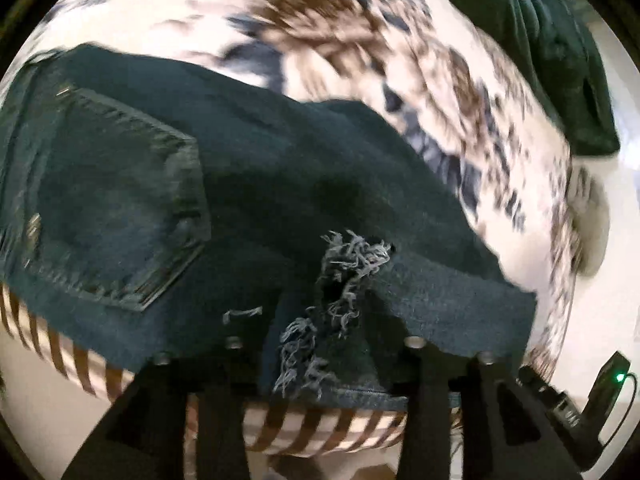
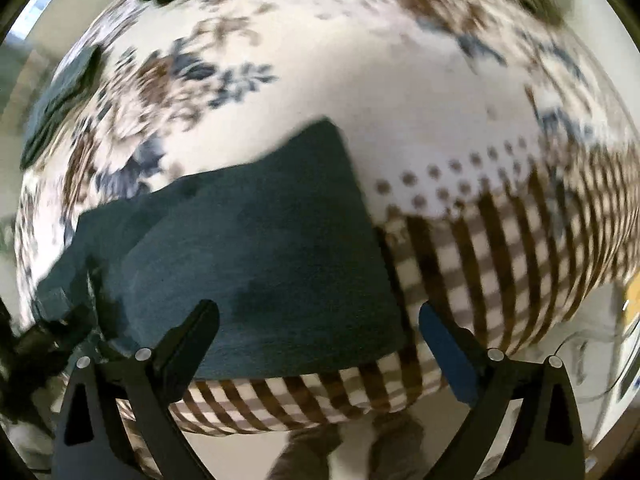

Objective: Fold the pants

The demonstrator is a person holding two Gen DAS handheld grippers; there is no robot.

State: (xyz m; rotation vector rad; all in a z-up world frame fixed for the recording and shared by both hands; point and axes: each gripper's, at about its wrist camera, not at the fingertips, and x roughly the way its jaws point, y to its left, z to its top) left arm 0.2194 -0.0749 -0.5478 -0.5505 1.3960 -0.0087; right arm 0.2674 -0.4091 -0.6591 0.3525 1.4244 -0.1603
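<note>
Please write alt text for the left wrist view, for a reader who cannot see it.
The left claw grips the frayed hem of dark blue jeans, whose back pocket faces up, on a bed with a floral and striped bedspread. A dark green garment lies at the bed's far edge.

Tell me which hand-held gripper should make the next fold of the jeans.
Left, probably. The left hand-held gripper already has the jeans bunched between its fingers at the frayed hem. The right hand-held gripper hangs open above the denim, holding nothing.
</note>
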